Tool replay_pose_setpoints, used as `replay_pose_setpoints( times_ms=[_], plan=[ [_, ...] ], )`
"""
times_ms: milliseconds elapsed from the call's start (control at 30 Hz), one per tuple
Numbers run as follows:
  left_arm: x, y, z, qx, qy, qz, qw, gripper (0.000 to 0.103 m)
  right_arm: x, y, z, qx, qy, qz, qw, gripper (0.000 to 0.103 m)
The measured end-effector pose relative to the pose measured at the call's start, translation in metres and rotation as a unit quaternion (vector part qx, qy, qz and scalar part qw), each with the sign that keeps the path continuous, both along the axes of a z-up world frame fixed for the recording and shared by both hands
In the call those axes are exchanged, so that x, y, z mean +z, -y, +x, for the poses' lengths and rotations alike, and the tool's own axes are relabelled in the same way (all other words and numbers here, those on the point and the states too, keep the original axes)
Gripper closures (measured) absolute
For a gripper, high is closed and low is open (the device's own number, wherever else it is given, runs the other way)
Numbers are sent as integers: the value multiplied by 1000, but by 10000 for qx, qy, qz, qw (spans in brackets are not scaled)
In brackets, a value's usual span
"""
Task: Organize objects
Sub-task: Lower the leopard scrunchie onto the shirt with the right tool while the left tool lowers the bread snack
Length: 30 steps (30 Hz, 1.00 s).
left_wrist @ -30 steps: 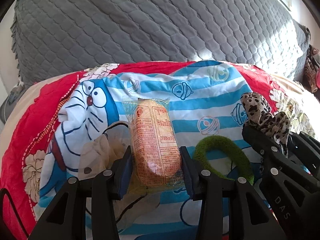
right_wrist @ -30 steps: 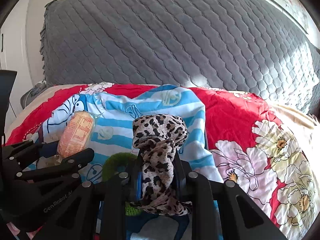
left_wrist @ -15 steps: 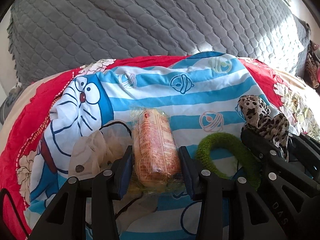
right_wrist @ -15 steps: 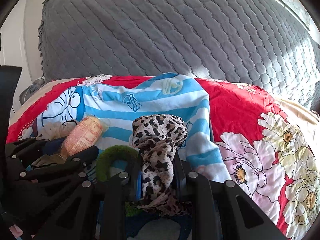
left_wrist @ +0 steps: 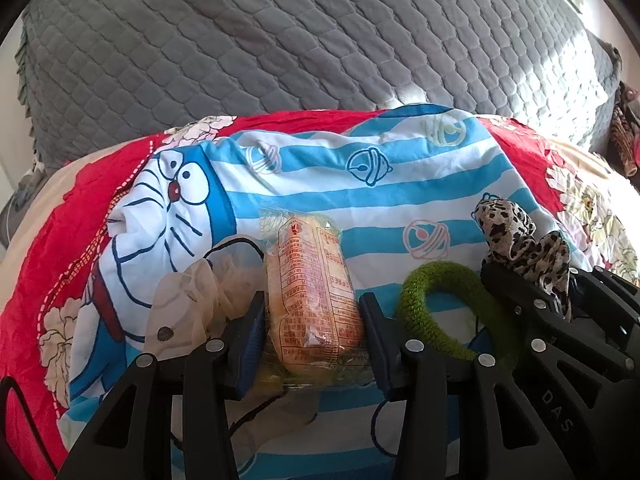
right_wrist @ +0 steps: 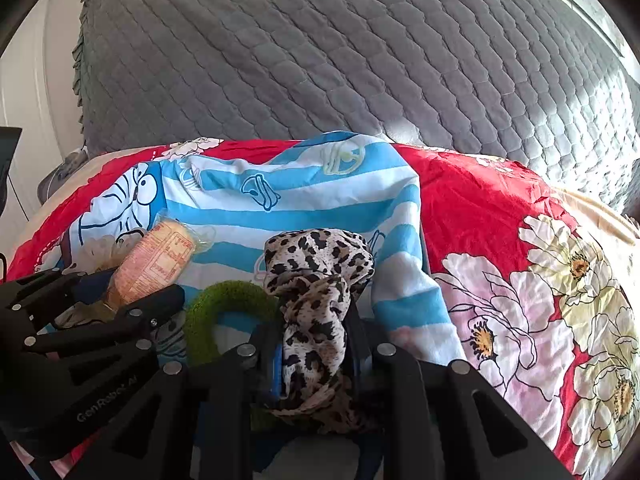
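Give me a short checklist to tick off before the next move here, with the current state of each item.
1. Left tool around the snack pack: not ok as a firm grip; its jaws are opening, with the pack between them.
2. Right tool clamped on the leopard-print scrunchie: ok, shut on it.
3. Green hair ring free of both tools: ok, it lies on the striped cloth between them.
4. Tools clear of each other: cannot tell, they sit very close side by side.
5. Snack pack resting on the cloth: cannot tell, its underside is hidden.
6. Landing spot for the scrunchie: cannot tell, no container is in view.
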<state>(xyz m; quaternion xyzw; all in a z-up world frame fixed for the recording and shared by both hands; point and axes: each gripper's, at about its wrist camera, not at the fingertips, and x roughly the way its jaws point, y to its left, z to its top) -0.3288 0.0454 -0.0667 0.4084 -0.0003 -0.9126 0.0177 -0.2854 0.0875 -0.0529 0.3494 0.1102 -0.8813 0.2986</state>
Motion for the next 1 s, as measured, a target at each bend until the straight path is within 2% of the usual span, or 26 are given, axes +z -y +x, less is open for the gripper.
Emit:
replay_pose_setpoints(
  times_ms=[167,367,633,700,867,1000],
  plan=[
    [3,1,3,-27,-7,-36,10000,54,1,0,1,30,-41,66,10000,77],
    [6,2,6,-24,15,-60,10000,49,2,1,3,41,-70,151,9999,63],
    [6,8,12,63,58,-43,10000,46,5,3,6,47,-114,244,9996,59],
    [6,7,14,55,75,-53,9999,46,6,3,7,50,-126,241,9996,55],
    [9,6,17,66,80,-73,9999,42,10,3,9,55,-149,231,9996,48],
    [13,8,21,133,87,-80,9998,36,12,3,9,56,-148,223,9996,46]
  ],
)
